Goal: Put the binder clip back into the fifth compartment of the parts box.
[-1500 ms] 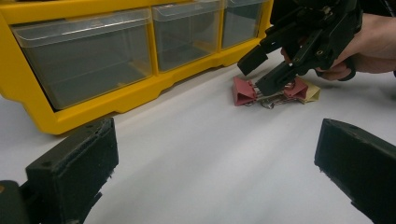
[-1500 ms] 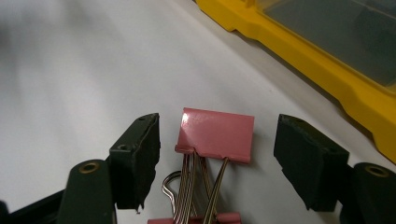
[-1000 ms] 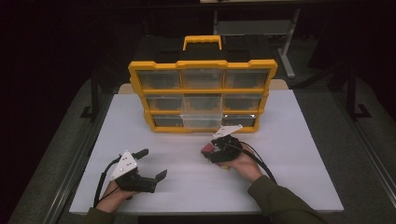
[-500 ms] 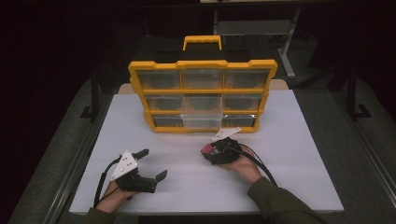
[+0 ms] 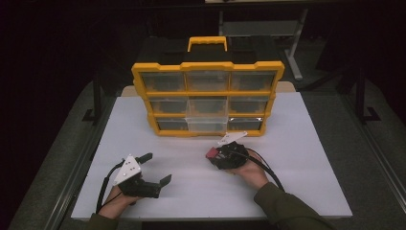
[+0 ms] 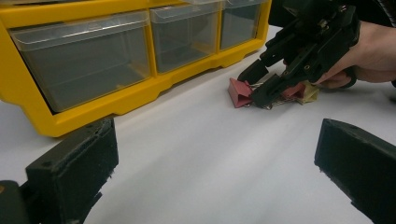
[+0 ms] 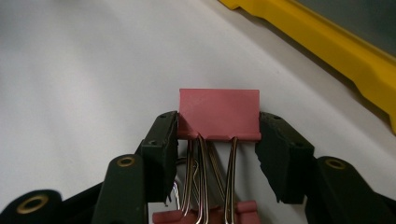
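no readable text, no labels, brands, numbers or signs on the yellow organizer, the pink binder clip, the white table

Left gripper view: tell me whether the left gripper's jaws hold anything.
No, the left gripper has its jaws wide apart over bare white table, with nothing between them.

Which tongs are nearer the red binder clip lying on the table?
Right. The right tongs have been closing around the red binder clip, one jaw at each end. The left tongs rest open, apart from it, near the table's front-left.
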Demonstrator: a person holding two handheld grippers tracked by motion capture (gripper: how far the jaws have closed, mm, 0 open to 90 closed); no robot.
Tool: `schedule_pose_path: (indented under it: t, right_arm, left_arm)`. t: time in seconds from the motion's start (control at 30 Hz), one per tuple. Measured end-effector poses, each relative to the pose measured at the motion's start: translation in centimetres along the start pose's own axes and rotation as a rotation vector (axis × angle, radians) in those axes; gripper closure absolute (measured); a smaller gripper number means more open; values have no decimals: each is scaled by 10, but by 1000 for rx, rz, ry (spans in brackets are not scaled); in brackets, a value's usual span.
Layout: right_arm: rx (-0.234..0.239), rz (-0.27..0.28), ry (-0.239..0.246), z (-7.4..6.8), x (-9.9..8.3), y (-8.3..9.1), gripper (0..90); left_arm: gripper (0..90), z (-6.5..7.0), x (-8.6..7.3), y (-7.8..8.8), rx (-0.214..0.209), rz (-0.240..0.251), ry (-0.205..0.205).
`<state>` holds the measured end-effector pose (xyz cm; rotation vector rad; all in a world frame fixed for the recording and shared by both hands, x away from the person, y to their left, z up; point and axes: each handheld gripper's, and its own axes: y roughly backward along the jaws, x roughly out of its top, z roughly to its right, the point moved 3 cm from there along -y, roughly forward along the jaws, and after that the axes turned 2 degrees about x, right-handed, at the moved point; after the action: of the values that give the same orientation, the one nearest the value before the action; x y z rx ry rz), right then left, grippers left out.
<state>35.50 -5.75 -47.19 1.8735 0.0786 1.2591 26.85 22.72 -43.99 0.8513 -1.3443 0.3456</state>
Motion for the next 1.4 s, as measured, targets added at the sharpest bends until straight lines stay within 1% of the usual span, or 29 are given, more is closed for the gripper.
schedule_pose_path:
  t: [0.07, 0.17, 0.23, 0.33, 0.43, 0.47, 0.5, 0.53, 0.6, 0.63, 0.67, 0.7, 0.73, 0.83, 0.87, 0.9, 0.93, 0.97, 1.0, 1.03, 1.1, 1.17, 1.33, 1.37, 1.4]
  right_arm:
    - [-6, 1, 28, 3, 0, 2, 483]
    - [4, 13, 20, 3, 2, 5, 484]
    - [22, 21, 3, 2, 2, 7, 484]
    - [22, 24, 24, 3, 3, 11, 484]
    - [32, 33, 31, 5, 4, 15, 485]
    - [30, 34, 47, 6, 4, 16, 485]
    - [35, 32, 27, 5, 5, 18, 485]
    - [39, 31, 26, 5, 5, 19, 485]
    - [39, 35, 44, 8, 5, 20, 485]
    - [46, 31, 23, 7, 5, 22, 485]
    - [48, 32, 38, 8, 5, 23, 485]
    - [51, 31, 43, 9, 5, 24, 485]
    - [54, 28, 28, 9, 5, 25, 485]
    - [59, 27, 46, 11, 5, 29, 486]
    - [61, 23, 35, 10, 6, 31, 486]
    - [60, 21, 35, 11, 6, 33, 486]
    - [63, 27, 49, 12, 6, 34, 486]
    - [74, 22, 26, 12, 6, 36, 486]
    - [81, 25, 37, 13, 6, 37, 486]
    - [88, 20, 17, 12, 6, 39, 486]
    - [95, 22, 29, 15, 6, 42, 486]
    - [103, 24, 21, 15, 6, 45, 486]
    - [122, 28, 36, 21, 6, 51, 486]
    - [130, 28, 26, 21, 6, 53, 486]
    - [134, 27, 27, 22, 7, 55, 486]
  left_arm:
    - [0, 0, 0, 0, 0, 0, -1]
    - [0, 0, 0, 0, -2, 0, 0]
    - [0, 0, 0, 0, -2, 0, -1]
    - [0, 0, 0, 0, -2, 2, -1]
    - [0, 0, 0, 0, -3, 3, -4]
    - [0, 0, 0, 0, -3, 4, -1]
    - [0, 0, 0, 0, -4, 4, 2]
    - [0, 1, 0, -1, -4, 8, 5]
    - [0, 1, 0, -1, -5, 8, 5]
    - [0, 1, 0, -1, -5, 10, 4]
    - [0, 1, 0, -1, -6, 13, 4]
    - [0, 1, 0, -1, -7, 13, 4]
    - [0, 1, 0, -1, -9, 13, 4]
    - [0, 2, 0, -1, -12, 16, 9]
    - [0, 1, 0, -1, -14, 19, 10]
    - [0, 1, 0, -1, -14, 18, 8]
    - [0, 1, -1, -1, -14, 19, 10]
    - [0, 1, -1, -1, -14, 21, 8]
    - [0, 1, 0, -1, -13, 21, 11]
    - [0, 1, 0, -1, -13, 23, 11]
    - [0, 1, 0, -1, -13, 26, 19]
    - [0, 1, -1, -1, -13, 22, 13]
    - [0, 1, -1, -1, -15, 25, 14]
    - [0, 1, -1, -1, -15, 25, 14]
    - [0, 1, -1, -1, -15, 24, 12]
